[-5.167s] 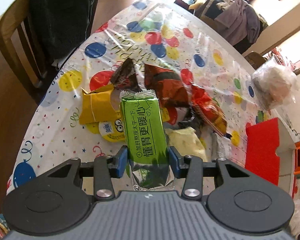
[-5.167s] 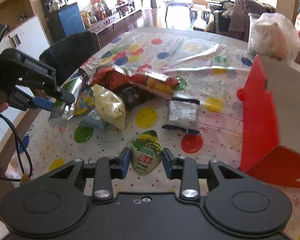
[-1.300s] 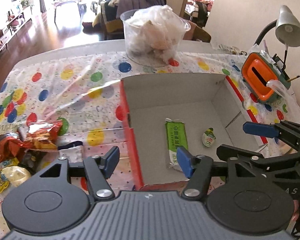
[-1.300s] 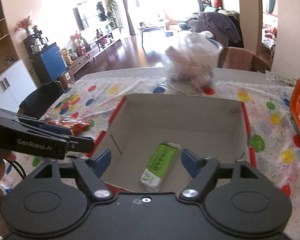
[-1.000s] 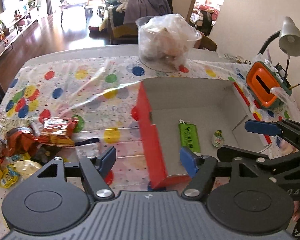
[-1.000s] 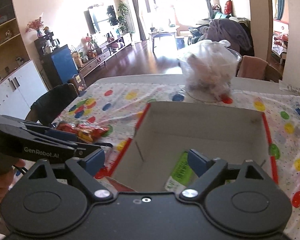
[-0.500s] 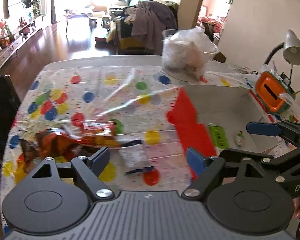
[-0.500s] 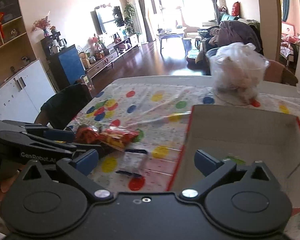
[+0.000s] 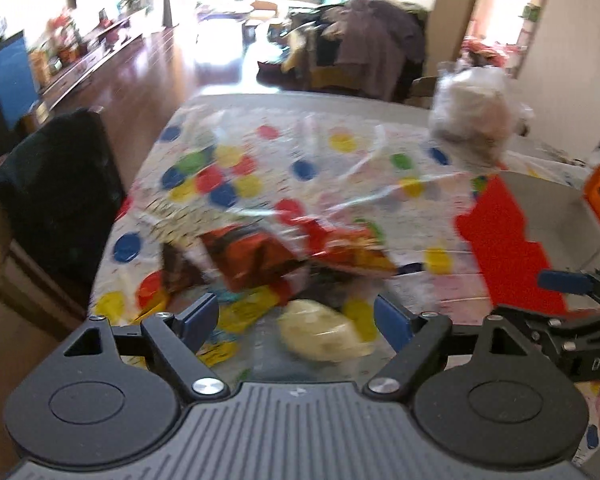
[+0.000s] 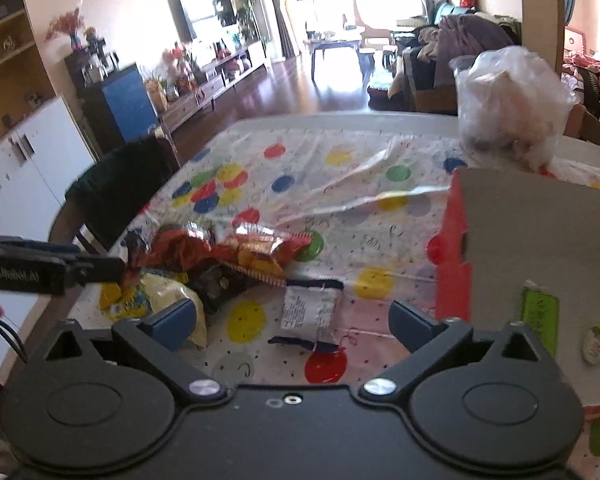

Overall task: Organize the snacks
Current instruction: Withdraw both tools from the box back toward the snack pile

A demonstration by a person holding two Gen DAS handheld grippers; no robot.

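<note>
Both grippers are held pitched down w/ nothing between the pads. Left gripper (image 9: 296,316) is spread wide; right gripper (image 10: 294,318) is spread wider, its jaws just opened further.

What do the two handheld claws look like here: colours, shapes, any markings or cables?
Both are black: a ribbed body, two round discs, angular linkages, blue pads. The left claw reads "GenRobot.AI" along its side in the right wrist view, with a dark cable beneath. The right claw shows white letters "DAS".
</note>
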